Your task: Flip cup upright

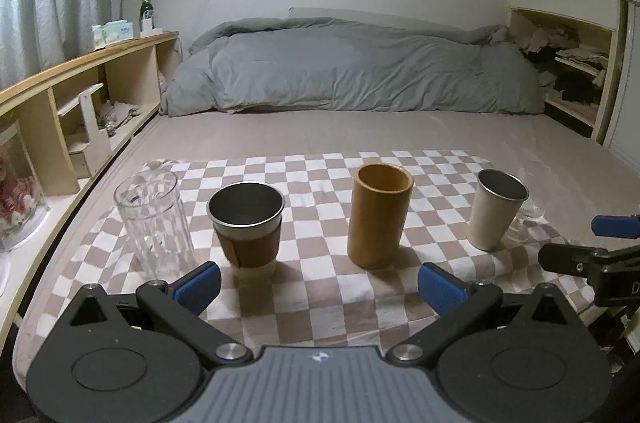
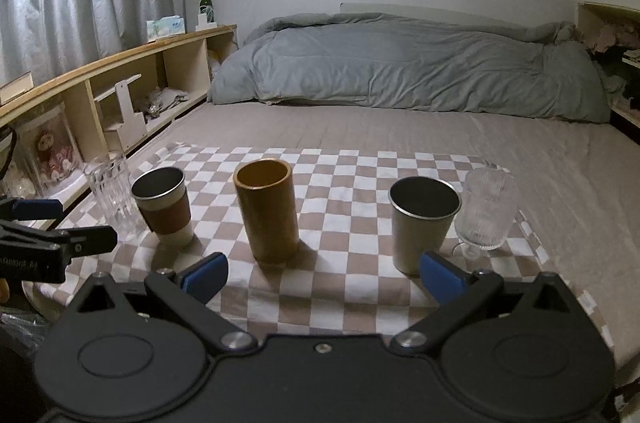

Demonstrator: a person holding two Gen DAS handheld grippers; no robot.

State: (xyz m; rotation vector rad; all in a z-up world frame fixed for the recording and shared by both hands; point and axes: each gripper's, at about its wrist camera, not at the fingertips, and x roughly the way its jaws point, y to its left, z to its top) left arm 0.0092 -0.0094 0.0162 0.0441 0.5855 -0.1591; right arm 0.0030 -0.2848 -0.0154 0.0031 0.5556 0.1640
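Note:
Several cups stand upright in a row on a checked cloth [image 1: 320,287]: a clear ribbed glass [image 1: 154,223], a steel cup with a brown sleeve [image 1: 248,223], a tall brown cup [image 1: 378,215], a cream steel cup [image 1: 496,209] and a small stemmed glass [image 2: 484,211]. My left gripper [image 1: 320,289] is open and empty, in front of the sleeved cup and the brown cup. My right gripper [image 2: 324,279] is open and empty, in front of the brown cup [image 2: 267,211] and the cream cup [image 2: 422,223]. Each gripper shows at the edge of the other view.
The cloth lies on a bed with a beige sheet [image 1: 360,131]. A grey duvet [image 1: 352,71] is bunched at the far end. Wooden shelves [image 1: 80,95] run along the left, with a green bottle [image 1: 146,7] and a tissue box on top.

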